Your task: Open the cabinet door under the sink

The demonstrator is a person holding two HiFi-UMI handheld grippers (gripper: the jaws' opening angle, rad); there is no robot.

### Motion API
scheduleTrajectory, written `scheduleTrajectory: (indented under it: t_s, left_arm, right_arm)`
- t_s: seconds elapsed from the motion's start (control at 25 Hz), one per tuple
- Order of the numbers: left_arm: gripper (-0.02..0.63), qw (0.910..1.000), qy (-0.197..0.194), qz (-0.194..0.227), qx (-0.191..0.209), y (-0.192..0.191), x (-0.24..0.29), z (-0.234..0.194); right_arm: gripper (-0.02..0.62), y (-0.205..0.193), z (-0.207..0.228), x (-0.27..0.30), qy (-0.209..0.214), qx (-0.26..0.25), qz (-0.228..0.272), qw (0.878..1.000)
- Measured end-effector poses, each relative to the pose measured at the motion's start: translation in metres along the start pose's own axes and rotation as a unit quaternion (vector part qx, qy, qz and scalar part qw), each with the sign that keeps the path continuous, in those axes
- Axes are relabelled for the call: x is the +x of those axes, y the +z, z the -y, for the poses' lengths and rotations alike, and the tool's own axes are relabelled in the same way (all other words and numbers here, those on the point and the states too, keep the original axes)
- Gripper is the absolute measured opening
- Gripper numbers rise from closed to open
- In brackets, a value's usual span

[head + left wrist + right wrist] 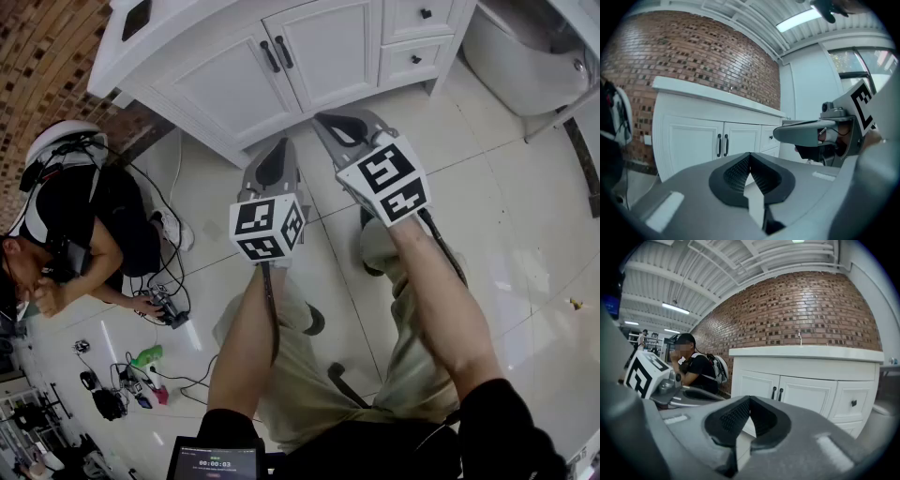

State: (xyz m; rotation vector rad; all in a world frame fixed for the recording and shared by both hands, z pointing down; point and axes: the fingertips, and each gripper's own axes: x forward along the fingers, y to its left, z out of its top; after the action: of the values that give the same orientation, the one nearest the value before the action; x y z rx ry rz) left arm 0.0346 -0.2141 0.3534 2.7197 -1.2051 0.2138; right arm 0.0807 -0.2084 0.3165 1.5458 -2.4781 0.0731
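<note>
While standing well back from the sink cabinet [225, 94] at the top of the head view, held the left gripper [279, 148] clenched on nothing and, just right of it, the right gripper [328, 122] likewise pinched empty, with both aimed at the shut doors' paired handles [277, 54], probably lining up for a pull. Showed the floor tiles [525, 216] between jaws and doors plainly from overhead; showed the ribbed pads [738, 171] meeting tip to tip only in the gripper views.
</note>
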Motion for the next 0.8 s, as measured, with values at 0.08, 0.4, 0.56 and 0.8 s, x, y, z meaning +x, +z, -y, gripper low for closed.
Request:
scheduleTrajectory:
  t_s: [0.08, 0.4, 0.56, 0.8]
  left_arm:
    - [0.018, 0.9998, -0.009, 0.003, 0.015, 0.009, 0.015, 0.005]
    - [0.066, 0.9990, 0.030, 0.018, -0.029, 0.012, 0.097, -0.043]
    - [0.083, 0.9977, 0.043, 0.053, -0.003, 0.045, 0.134, -0.062]
    - [0.104, 0.9972, 0.072, 0.019, 0.003, 0.032, 0.186, -0.100]
  right_arm:
    - [-0.008, 0.008, 0.018, 0.006, -0.006, -0.011, 0.004, 1.000]
    - [-0.008, 0.017, 0.063, 0.042, 0.000, -0.041, -0.001, 0.999]
    - [-0.008, 0.025, 0.089, 0.066, -0.004, -0.049, 0.003, 0.999]
    - [-0.008, 0.021, 0.127, 0.098, 0.005, -0.063, -0.009, 0.998]
